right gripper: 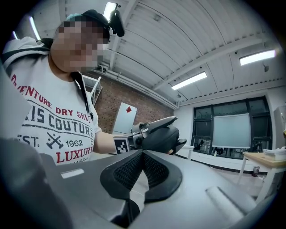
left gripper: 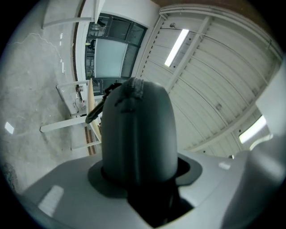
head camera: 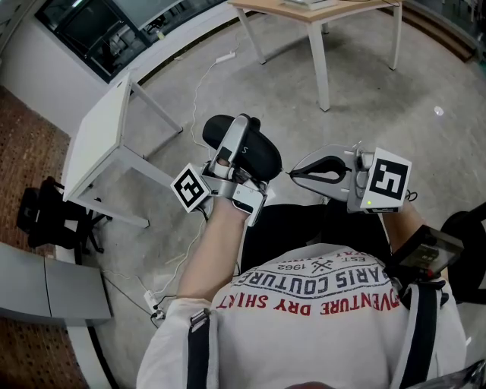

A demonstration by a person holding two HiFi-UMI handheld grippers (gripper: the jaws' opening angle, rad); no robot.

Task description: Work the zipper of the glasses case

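In the head view, a black oval glasses case (head camera: 258,152) is held in the air in front of the person's chest. My left gripper (head camera: 240,143) is shut on it, with one grey jaw lying across its top. The case (left gripper: 136,134) fills the middle of the left gripper view, standing up from between the jaws, with a small dark tab (left gripper: 130,89) at its far end. My right gripper (head camera: 291,175) is just right of the case, its tips pointing at the case's side. Its ribbed black pads (right gripper: 129,172) meet at the tip with nothing between them. The case (right gripper: 163,136) shows beyond them.
A white table (head camera: 102,133) stands on the concrete floor at the left, and a wooden-topped table (head camera: 319,19) at the back. A white cable (head camera: 199,87) runs across the floor. Dark gear (head camera: 49,216) sits by the left wall. The person's shirt (head camera: 319,304) fills the foreground.
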